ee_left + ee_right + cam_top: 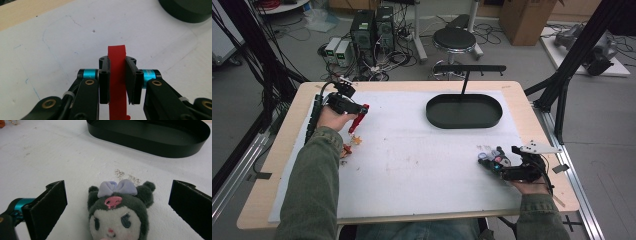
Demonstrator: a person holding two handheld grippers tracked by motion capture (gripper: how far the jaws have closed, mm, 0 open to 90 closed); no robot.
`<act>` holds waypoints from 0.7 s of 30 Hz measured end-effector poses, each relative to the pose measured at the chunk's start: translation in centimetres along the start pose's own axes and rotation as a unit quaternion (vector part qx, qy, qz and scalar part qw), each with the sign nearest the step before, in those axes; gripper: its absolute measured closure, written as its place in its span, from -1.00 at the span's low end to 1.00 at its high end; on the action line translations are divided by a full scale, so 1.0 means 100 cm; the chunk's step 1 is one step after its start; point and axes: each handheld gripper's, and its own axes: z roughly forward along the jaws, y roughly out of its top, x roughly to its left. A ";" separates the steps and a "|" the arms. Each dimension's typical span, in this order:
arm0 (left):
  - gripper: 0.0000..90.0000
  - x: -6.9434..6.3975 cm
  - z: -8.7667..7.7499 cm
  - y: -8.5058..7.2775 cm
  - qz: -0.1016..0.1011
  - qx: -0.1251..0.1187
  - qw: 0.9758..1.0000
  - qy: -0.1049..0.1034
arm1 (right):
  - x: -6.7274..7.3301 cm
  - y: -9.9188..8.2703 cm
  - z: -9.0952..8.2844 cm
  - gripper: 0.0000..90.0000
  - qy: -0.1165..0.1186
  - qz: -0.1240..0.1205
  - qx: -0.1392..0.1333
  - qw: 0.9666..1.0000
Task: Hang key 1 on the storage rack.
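Note:
My left gripper is at the table's left, lifted off the white mat, and it is shut on a red strap that hangs down from it. In the left gripper view the red strap runs up between the two black pads, which press on it from both sides. My right gripper rests near the front right with its jaws open. A small plush head, dark grey with a lilac bow and a white face, lies between the wide-apart pads without touching them.
A black oval tray with a T-shaped stand sits at the back right of the mat. Small orange trinkets lie by the left forearm. Beyond the table are a stool, computer boxes and cables on the floor.

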 end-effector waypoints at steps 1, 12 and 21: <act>0.68 0.000 -0.004 0.001 -0.002 0.000 1.000 0.001 | 0.000 0.000 0.000 -0.98 0.000 0.000 0.000 1.000; 0.68 -0.012 -0.041 0.023 -0.035 -0.041 0.998 -0.015 | -0.001 0.000 0.000 -0.98 0.014 0.001 -0.006 1.000; 0.68 -0.035 -0.061 0.052 -0.025 -0.100 0.994 -0.037 | 0.000 0.000 -0.001 -0.98 0.011 -0.003 -0.010 1.000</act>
